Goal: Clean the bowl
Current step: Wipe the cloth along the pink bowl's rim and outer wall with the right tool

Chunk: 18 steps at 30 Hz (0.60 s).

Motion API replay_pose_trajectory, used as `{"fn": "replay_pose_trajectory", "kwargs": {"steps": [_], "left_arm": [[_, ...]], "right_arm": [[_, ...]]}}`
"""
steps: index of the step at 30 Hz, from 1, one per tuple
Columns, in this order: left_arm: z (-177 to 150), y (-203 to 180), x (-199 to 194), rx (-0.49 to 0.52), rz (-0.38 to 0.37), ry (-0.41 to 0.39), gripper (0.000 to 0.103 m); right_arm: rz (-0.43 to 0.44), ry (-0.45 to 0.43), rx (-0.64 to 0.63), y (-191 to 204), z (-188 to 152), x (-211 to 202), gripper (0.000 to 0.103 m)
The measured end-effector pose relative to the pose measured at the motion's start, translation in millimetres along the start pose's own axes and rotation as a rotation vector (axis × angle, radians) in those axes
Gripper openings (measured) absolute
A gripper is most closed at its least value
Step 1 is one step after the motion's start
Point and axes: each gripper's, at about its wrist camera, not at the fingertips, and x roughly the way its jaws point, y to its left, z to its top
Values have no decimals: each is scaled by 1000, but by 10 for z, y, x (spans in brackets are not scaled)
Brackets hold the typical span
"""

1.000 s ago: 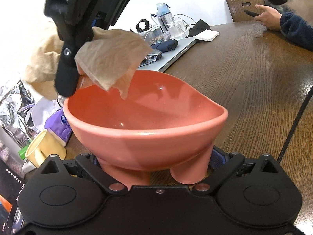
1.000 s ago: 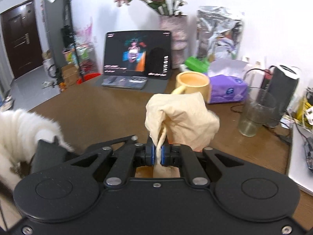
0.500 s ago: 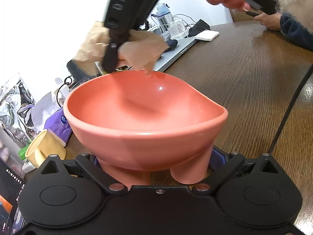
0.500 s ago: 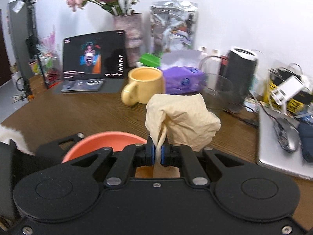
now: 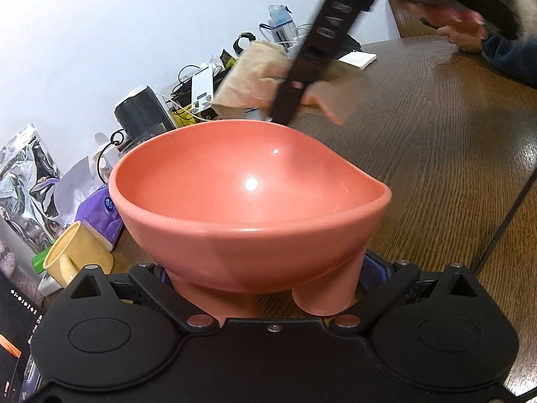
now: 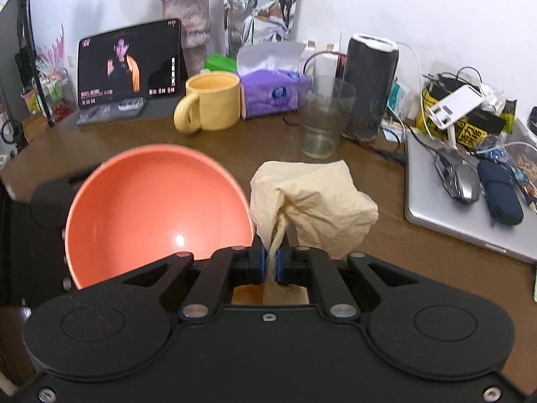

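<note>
A salmon-pink footed bowl [image 5: 235, 201] fills the left wrist view, tilted toward the camera. My left gripper [image 5: 265, 288] is shut on its base, with the bowl's feet between the blue pads. The inside of the bowl [image 6: 151, 208] looks glossy, with a light glint. My right gripper [image 6: 271, 262] is shut on a crumpled beige paper towel [image 6: 315, 201]. It hangs just to the right of the bowl's rim and not inside it. From the left wrist view the towel [image 5: 248, 77] and the right gripper [image 5: 285, 107] sit blurred behind the far rim.
Along the wall stand a yellow mug [image 6: 211, 104], a purple tissue pack [image 6: 272, 90], an empty glass [image 6: 324, 117], a black cylinder [image 6: 369, 84] and a tablet [image 6: 127, 67]. A closed laptop [image 6: 470, 208] with a mouse lies right. Another person's hand [image 5: 470, 30] rests on the wooden table [image 5: 453, 151].
The right gripper has carried the towel from above the bowl's left rim across to behind its far rim. In the right wrist view the bowl has come into sight at lower left. The left gripper stayed still.
</note>
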Motion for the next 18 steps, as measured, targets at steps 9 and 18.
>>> {"fn": "replay_pose_trajectory", "kwargs": {"steps": [9,18], "left_arm": [[10,-12,7,0,4,0,97],[42,-21,36,-6,8,5,97]], "right_arm": [[26,68,-71,223,-195,-81,8],[99,118,-118,492,-325,-195,8]]}}
